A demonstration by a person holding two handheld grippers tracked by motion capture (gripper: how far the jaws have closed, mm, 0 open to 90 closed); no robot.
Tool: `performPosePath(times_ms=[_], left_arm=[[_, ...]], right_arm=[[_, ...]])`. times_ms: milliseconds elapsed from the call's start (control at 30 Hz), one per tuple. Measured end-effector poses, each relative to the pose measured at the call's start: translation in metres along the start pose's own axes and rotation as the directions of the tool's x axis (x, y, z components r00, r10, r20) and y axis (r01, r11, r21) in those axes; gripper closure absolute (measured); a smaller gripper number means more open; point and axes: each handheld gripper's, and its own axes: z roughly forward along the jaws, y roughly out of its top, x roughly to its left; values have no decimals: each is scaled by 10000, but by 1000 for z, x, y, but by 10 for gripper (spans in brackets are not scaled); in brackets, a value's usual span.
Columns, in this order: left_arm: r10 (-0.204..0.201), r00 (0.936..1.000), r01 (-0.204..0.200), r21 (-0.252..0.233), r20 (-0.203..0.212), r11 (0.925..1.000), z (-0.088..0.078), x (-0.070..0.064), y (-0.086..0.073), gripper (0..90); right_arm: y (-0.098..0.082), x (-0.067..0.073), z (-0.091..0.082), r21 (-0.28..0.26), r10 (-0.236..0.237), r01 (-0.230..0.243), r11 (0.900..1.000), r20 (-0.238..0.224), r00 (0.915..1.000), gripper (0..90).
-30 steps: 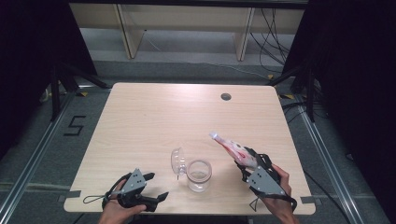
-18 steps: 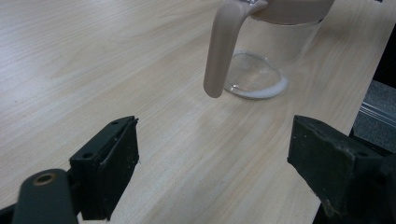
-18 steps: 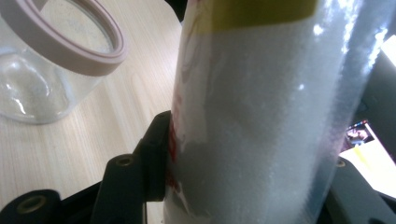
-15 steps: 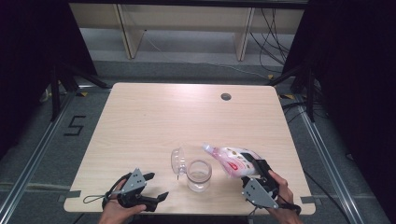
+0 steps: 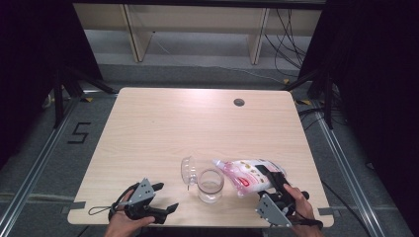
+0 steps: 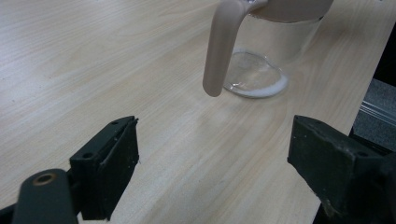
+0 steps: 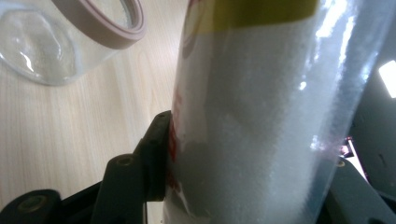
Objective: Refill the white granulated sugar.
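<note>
High view: right gripper (image 5: 271, 181) at desk's (image 5: 197, 123) near right corner, fingers clamped on white-filled pouch (image 5: 247, 174). Pouch tipped near level, long axis running left, spout end just over rim of open glass jar (image 5: 210, 185). Jar upright at near edge between both hands, hinged lid (image 5: 188, 169) swung open on far-left side. Left gripper (image 5: 159, 197) resting left of jar, fingers spread, empty, near jar yet apart. Right gripper view: granules packed inside pouch, jar mouth low left. Likely next: steeper tilt toward jar mouth.
</note>
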Motion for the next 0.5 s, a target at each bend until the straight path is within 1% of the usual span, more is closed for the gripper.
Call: performPosePath(times_ms=[33, 67, 100, 133, 167, 200, 233, 267, 300, 333, 367, 400, 433, 467, 500], left_arm=[[3, 10000, -3, -6, 1, 10000, 0, 0, 0, 158], [13, 10000, -13, -4, -3, 10000, 0, 0, 0, 158], [10, 10000, -10, -2, -7, 10000, 0, 0, 0, 158], [9, 10000, -9, 1, -9, 10000, 0, 0, 0, 158], [9, 10000, -9, 1, -14, 10000, 0, 0, 0, 158], [7, 10000, -7, 3, -14, 10000, 0, 0, 0, 158], [17, 10000, -17, 10, -6, 10000, 0, 0, 0, 158], [-55, 10000, 55, -44, 2, 10000, 1, 0, 0, 158], [-59, 10000, 59, -49, 5, 10000, 1, 0, 0, 158], [10, 10000, -10, 5, -2, 10000, 0, 0, 0, 158], [61, 10000, -60, 42, -9, 10000, 0, 0, 0, 158], [-51, 10000, 51, -53, 33, 10000, 1, 0, 0, 158], [-96, 10000, 96, -54, 9, 9999, 1, 0, 0, 158], [-129, 9999, 129, -85, -10, 9999, 1, 0, 0, 158], [107, 9999, -107, -37, -34, 9999, 0, 2, 0, 158]], right_arm=[[0, 3, -1, 144, 315, -315, 9994, -8, 9995, 500], [0, 2, -1, 144, 109, -109, 9998, 43, 9999, 500], [1, 0, -1, 163, -352, 351, 9992, 14, 9994, 500], [1, 2, -1, 235, -108, 109, 9997, -51, 9999, 500], [1, 3, -2, 249, -158, 158, 9996, -12, 9999, 500], [2, 0, -2, 328, -758, 760, 9966, -55, 9971, 500], [1, 3, -2, 392, -490, 491, 9980, -20, 9988, 500], [3, 0, -2, 447, -1120, 1118, 9927, 22, 9937, 501], [3, 0, -2, 496, -1293, 1290, 9904, 43, 9916, 501], [2, 4, -3, 639, -862, 861, 9942, -6, 9963, 501], [2, 4, -3, 706, -901, 912, 9933, -184, 9958, 501], [1, 3, -2, 647, -1036, 1043, 9924, -153, 9945, 501], [2, 3, -3, 708, -1036, 1047, 9920, -191, 9944, 502], [2, 1, -3, 725, -1463, 1469, 9865, -142, 9891, 501], [2, 4, -4, 825, -1145, 1149, 9899, -94, 9934, 502]])
